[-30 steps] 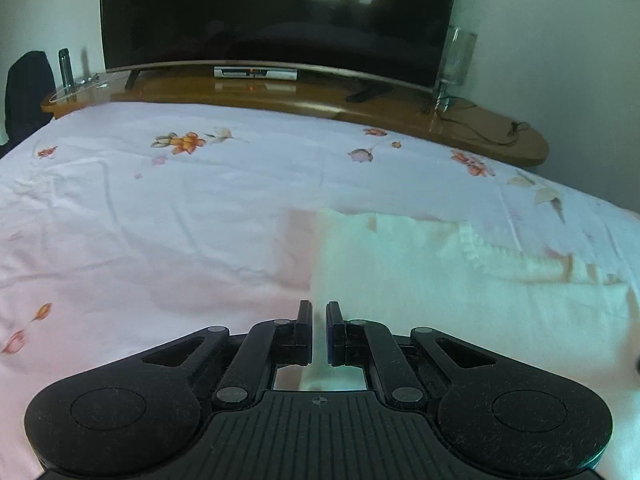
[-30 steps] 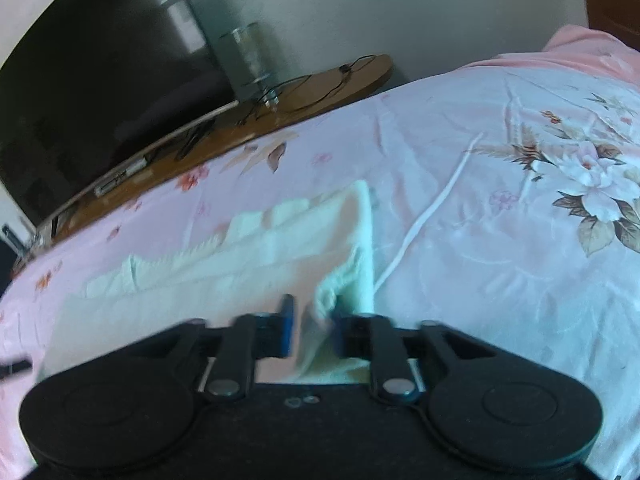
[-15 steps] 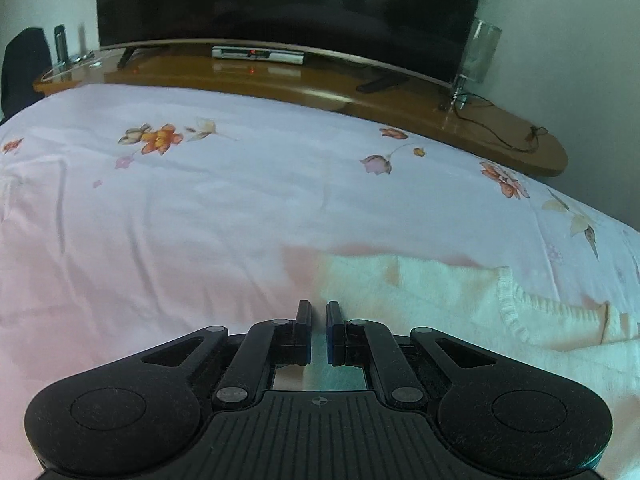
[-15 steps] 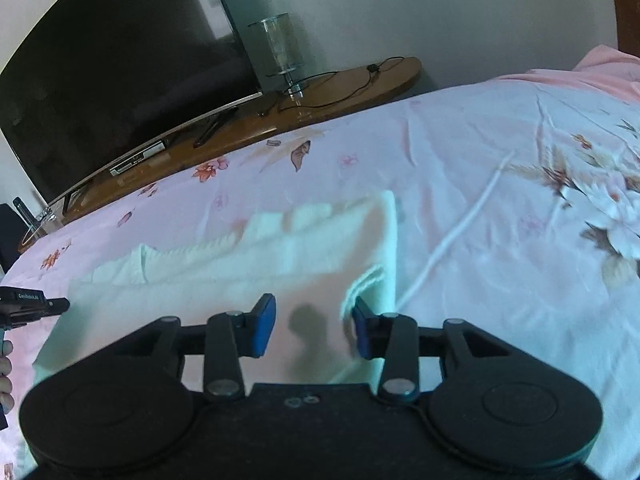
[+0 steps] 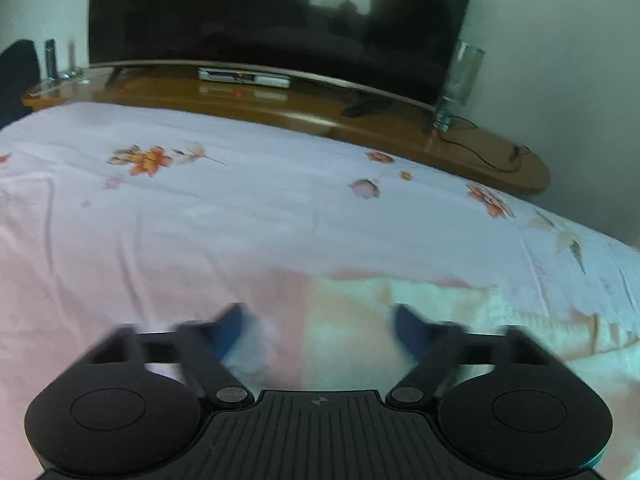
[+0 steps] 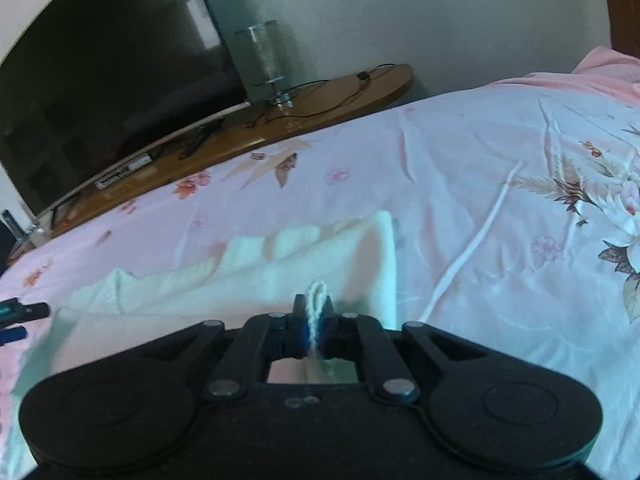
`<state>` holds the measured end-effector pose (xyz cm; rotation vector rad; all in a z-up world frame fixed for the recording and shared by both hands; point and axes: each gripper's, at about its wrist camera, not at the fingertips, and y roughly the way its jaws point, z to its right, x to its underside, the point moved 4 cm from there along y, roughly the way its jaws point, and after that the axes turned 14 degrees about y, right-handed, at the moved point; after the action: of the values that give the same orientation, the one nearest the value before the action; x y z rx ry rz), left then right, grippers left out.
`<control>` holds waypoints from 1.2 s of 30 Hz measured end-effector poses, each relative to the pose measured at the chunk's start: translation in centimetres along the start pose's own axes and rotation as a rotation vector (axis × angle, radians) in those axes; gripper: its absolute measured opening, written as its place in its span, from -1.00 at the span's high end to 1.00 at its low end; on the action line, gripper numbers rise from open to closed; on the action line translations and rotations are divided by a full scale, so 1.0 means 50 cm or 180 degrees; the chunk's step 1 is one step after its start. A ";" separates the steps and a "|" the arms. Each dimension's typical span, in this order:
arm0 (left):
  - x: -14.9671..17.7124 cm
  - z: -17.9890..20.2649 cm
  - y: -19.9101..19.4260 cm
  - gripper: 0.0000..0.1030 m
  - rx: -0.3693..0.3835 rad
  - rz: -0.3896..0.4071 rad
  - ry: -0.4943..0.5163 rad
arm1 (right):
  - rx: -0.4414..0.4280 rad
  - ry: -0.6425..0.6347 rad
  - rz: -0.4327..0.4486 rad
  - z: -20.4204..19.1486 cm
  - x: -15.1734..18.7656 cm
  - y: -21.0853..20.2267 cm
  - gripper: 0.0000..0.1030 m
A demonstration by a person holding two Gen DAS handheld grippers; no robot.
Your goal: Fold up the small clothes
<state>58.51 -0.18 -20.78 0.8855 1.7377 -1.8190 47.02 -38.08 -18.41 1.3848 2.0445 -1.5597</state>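
Note:
A small cream-white knitted garment (image 6: 256,268) lies flat on the pink floral bedsheet (image 6: 480,184). In the right wrist view my right gripper (image 6: 314,312) is shut on a pinched ridge of the garment's near edge, white fabric sticking up between its pads. In the left wrist view my left gripper (image 5: 320,324) is blurred, its jaws opening wide over the garment's left edge (image 5: 400,304). The cloth lies under the gap and the pads do not press on it. The left gripper's tip (image 6: 20,312) shows at the far left of the right wrist view.
A curved wooden TV bench (image 5: 280,104) runs along the far side of the bed, with a large dark television (image 5: 272,16), a glass lamp (image 6: 264,60) and cables on it. The sheet (image 5: 160,220) spreads left of the garment; a pink pillow (image 6: 600,68) lies far right.
The left gripper's jaws, shut in both earlier frames, have swung wide apart. The right gripper opened half a second ago and has now closed on a fold of the garment.

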 end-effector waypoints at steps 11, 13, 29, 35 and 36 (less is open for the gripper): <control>0.007 0.010 0.019 0.32 -0.0095 -0.0055 0.0140 | 0.0490 -0.0237 0.0157 0.010 0.021 -0.008 0.84; 0.006 0.015 0.018 0.32 -0.0227 -0.0027 0.0254 | 0.0456 -0.0256 0.0321 -0.001 0.014 -0.026 0.58; 0.109 0.094 -0.139 0.32 -0.0126 -0.0065 0.0566 | 0.0047 -0.0500 0.0134 -0.032 0.071 -0.101 0.52; 0.111 0.098 -0.173 0.31 -0.0197 -0.0066 0.0470 | 0.0168 -0.0520 -0.0127 -0.009 0.090 -0.090 0.56; 0.114 0.103 -0.187 0.31 -0.0194 -0.0039 0.0484 | 0.0108 -0.0488 -0.0100 -0.015 0.087 -0.103 0.52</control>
<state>47.21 -3.93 -18.55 1.0135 1.8844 -1.7361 40.97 -35.05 -17.68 1.2090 1.9670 -1.6655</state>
